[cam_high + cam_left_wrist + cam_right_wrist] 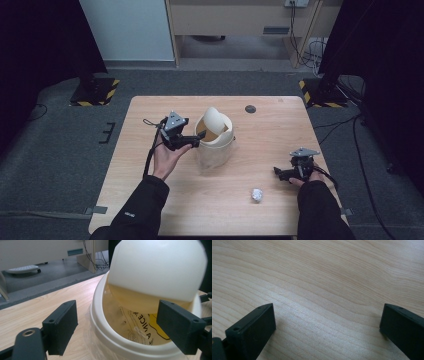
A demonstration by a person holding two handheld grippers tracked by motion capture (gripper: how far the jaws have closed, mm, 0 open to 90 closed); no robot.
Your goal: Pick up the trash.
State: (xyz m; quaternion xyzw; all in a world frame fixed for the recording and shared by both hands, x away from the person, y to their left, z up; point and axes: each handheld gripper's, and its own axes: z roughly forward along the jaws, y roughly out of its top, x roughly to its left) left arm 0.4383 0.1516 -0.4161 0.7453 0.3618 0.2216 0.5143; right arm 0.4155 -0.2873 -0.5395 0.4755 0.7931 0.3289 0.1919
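A small white bin (216, 150) with a clear liner stands mid-table, and its swing lid (216, 120) is tipped up. My left gripper (196, 140) is open at the bin's left rim. In the left gripper view the jaws of the left gripper (117, 325) stand wide apart on either side of the rim (112, 340), under the tilted lid (157, 267). A yellow printed bag (142, 327) lies inside. My right gripper (279, 174) rests open, low over the table at the right; its jaws (327, 325) hold nothing above bare wood. A crumpled white paper ball (256, 195) lies near the front edge.
A small dark round disc (250, 108) sits near the wooden table's far edge (150, 100). Black stands with hazard-striped bases (95, 90) flank the table's far corners on grey carpet. Cables trail at the right (360, 150).
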